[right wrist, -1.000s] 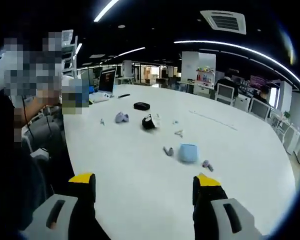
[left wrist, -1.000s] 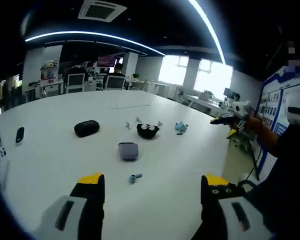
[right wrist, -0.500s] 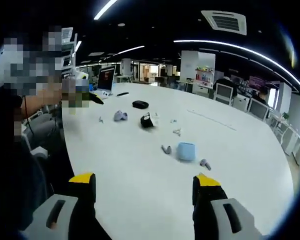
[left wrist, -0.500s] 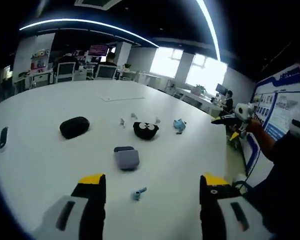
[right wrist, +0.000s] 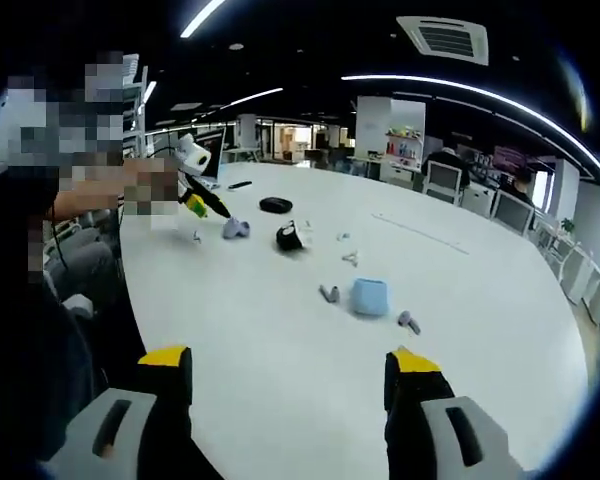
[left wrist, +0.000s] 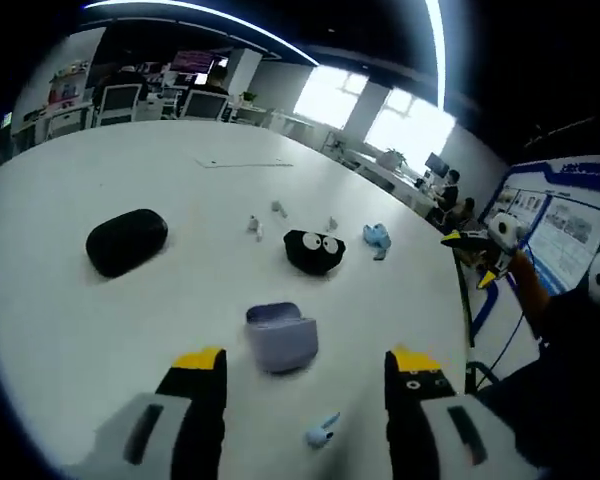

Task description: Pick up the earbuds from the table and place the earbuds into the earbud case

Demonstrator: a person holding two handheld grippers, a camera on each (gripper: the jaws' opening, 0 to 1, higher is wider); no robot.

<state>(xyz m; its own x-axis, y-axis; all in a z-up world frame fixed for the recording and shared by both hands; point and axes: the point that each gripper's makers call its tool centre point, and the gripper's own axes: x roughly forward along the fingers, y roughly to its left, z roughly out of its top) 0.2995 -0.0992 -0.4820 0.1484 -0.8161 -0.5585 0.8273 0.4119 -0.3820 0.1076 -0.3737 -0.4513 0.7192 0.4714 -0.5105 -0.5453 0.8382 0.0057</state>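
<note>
Left gripper [left wrist: 305, 380] spread wide, empty, poised low over the white table [left wrist: 70, 310], presumably lining up a pick. Small pale-blue earbud [left wrist: 321, 432] at six o'clock between the jaws; open lavender plastic earbud case [left wrist: 281, 336] at twelve of it, lid up, ready to receive. Right gripper [right wrist: 290, 385] also wide, empty, held back from the table. Second earbud [right wrist: 408, 322] at three o'clock of the case.

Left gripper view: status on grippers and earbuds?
Left gripper open, right gripper open, both empty. Light-blue earbud on white table, near lavender earbud case. Nothing between them.
</note>
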